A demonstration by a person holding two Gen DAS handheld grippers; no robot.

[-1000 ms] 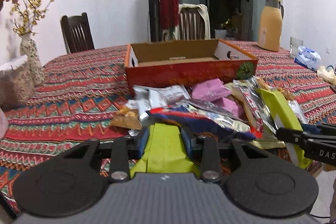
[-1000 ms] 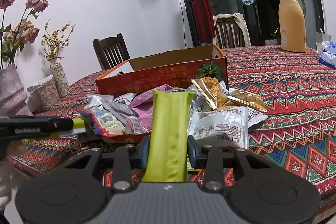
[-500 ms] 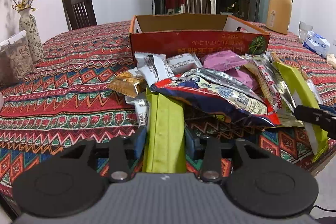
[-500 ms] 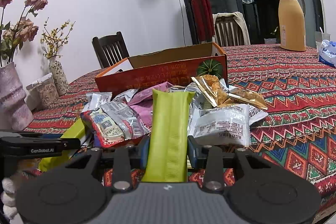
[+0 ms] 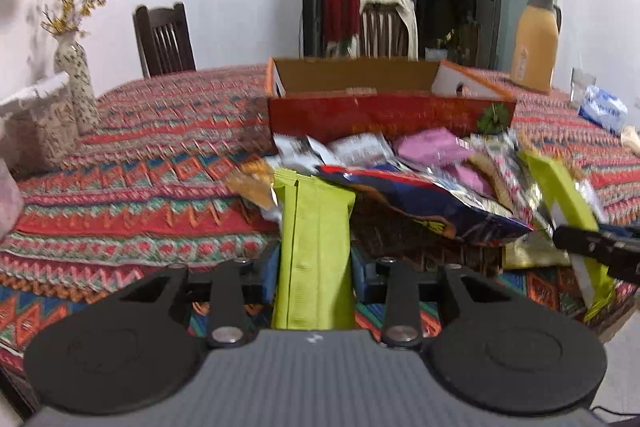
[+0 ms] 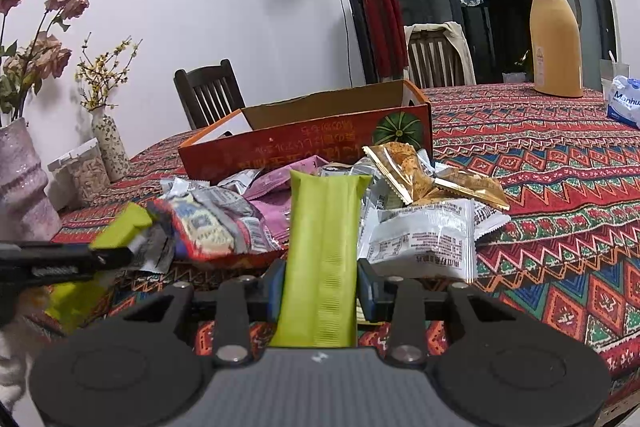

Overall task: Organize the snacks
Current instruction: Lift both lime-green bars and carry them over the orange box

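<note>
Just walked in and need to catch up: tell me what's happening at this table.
A person is sorting snacks with a handheld tool in each hand. The left tool is shut on a green packet, and the right tool is shut on another green packet. Both are held above the near table edge, in front of a loose snack pile. Behind the pile, the red box sits open; no snacks show inside from these views.
</note>
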